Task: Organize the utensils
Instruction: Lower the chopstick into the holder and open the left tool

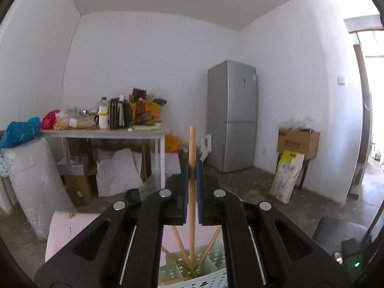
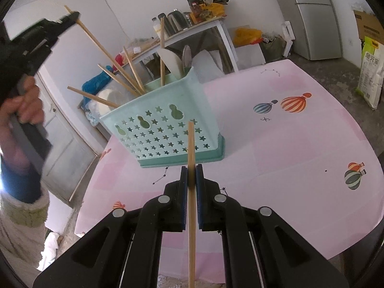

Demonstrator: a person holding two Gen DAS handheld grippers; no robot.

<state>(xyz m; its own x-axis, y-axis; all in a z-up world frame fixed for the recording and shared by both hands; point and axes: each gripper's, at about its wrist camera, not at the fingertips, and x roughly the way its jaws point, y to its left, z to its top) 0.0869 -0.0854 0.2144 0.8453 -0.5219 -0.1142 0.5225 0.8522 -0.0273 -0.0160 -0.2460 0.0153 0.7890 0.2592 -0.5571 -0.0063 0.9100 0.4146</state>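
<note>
A mint-green utensil holder with star cut-outs stands on the pink tablecloth. It holds several wooden chopsticks, a pale spatula and a spoon. My left gripper is shut on a wooden chopstick whose lower end sits in the holder; it also shows in the right wrist view. My right gripper is shut on another wooden chopstick, held upright just in front of the holder.
A cluttered side table, white sacks, a grey fridge and a cardboard box stand along the walls. The pink table's edge curves round at the right.
</note>
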